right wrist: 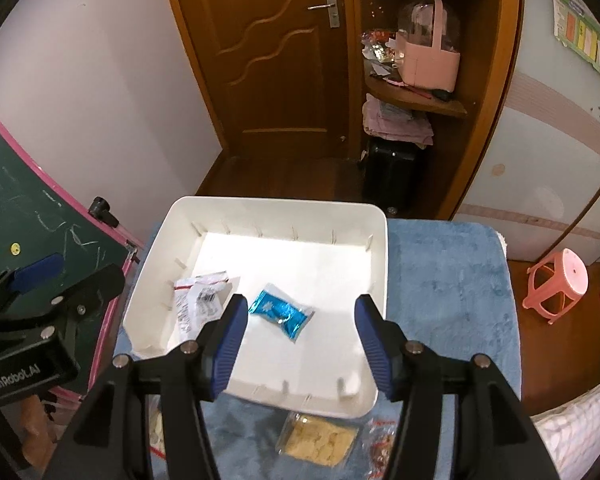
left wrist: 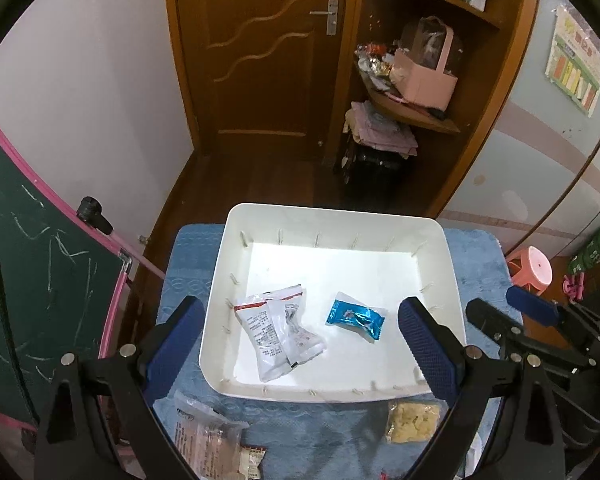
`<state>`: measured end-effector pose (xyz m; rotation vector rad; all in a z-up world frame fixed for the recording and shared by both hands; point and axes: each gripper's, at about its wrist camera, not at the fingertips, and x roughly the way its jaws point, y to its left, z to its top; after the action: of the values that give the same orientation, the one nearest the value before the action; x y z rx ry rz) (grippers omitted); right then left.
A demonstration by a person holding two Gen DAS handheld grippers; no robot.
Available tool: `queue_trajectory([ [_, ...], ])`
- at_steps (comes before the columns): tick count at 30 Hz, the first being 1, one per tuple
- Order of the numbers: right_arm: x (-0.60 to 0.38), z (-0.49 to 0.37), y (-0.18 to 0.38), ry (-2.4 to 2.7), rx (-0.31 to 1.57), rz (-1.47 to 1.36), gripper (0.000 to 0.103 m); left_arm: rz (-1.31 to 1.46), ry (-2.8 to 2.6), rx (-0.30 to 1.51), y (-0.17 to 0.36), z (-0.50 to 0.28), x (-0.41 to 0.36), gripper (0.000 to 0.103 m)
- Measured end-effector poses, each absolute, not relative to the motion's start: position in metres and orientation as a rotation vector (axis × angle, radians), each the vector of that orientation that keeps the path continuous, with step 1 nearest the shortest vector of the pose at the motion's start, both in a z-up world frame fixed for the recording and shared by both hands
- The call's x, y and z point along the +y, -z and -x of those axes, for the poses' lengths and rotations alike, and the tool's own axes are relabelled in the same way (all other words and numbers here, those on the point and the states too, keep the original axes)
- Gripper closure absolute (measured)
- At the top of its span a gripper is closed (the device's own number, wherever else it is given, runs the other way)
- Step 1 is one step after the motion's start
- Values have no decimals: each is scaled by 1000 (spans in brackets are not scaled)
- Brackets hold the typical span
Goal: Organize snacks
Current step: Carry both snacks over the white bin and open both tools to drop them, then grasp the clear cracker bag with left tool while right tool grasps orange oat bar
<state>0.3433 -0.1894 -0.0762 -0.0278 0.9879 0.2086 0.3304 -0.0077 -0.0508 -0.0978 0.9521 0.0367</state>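
Note:
A white tray [left wrist: 444, 264] [right wrist: 380, 248] stands on a blue mat. Inside it lie two white snack packets [left wrist: 278, 330] [right wrist: 198, 300] at the left and a blue foil packet [left wrist: 354, 316] [right wrist: 282, 312] near the middle. My left gripper [left wrist: 300, 344] hangs over the tray's near left part, jaws spread wide, nothing between them. My right gripper [right wrist: 298, 340] hovers over the tray's near side, open, with the blue packet lying below, apart from the pads. On the mat in front of the tray lie a clear pack of yellow snacks [left wrist: 412, 420] [right wrist: 320, 440] and other packets [left wrist: 212, 436] [right wrist: 380, 440].
The blue mat [right wrist: 440, 280] covers a small table. A green chalkboard [left wrist: 28, 264] with a pink frame stands at the left. A pink stool [right wrist: 560, 284] is on the floor at the right. A wooden door [left wrist: 268, 40] and shelves [left wrist: 412, 112] are behind.

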Motion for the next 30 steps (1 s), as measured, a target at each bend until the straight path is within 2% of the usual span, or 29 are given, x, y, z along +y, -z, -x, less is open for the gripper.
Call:
queue_trajectory([
  [19,-204,-227,4,-162,891,-28,47,133,87,862,-31,-220,1,6],
  [30,-244,-148,-21,-36,842,-78,47,61,184,833,-49,-157,-13,6],
])
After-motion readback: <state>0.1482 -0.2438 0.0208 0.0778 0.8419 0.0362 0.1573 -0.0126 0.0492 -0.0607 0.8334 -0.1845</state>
